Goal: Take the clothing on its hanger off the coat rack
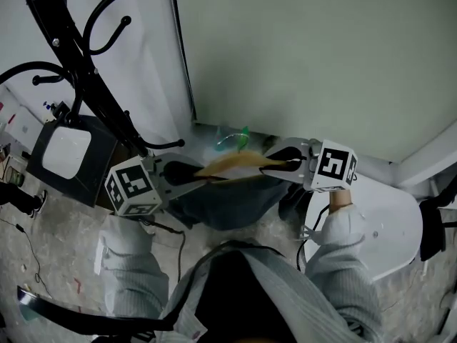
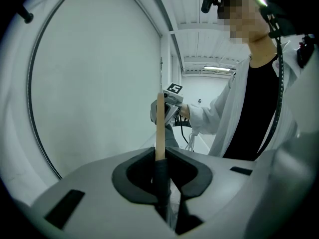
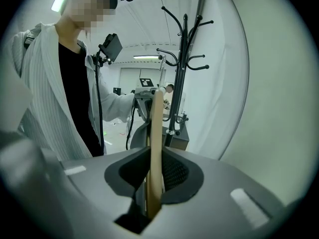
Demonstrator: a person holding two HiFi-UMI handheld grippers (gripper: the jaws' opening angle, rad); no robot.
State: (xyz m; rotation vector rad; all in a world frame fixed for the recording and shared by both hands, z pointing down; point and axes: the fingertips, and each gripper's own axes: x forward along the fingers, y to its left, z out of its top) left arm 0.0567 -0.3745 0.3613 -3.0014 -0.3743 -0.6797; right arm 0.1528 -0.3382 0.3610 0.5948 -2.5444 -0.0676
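A wooden hanger (image 1: 232, 164) with a dark grey garment (image 1: 221, 204) hanging under it is held level between my two grippers, clear of the black coat rack (image 1: 78, 56) at the upper left. My left gripper (image 1: 182, 171) is shut on the hanger's left end. My right gripper (image 1: 285, 164) is shut on its right end. In the left gripper view the jaws (image 2: 160, 156) pinch the wooden bar (image 2: 160, 123), with dark cloth low between them. In the right gripper view the jaws (image 3: 155, 158) clamp the bar (image 3: 155, 133), and the coat rack (image 3: 184, 59) stands behind.
A white round stool (image 1: 389, 224) stands at the right by my right arm. A dark box with a white panel (image 1: 68, 152) sits at the rack's foot. A pale wall (image 1: 321, 56) lies ahead, a white curtain (image 1: 153, 70) at its left. Cables trail on the floor.
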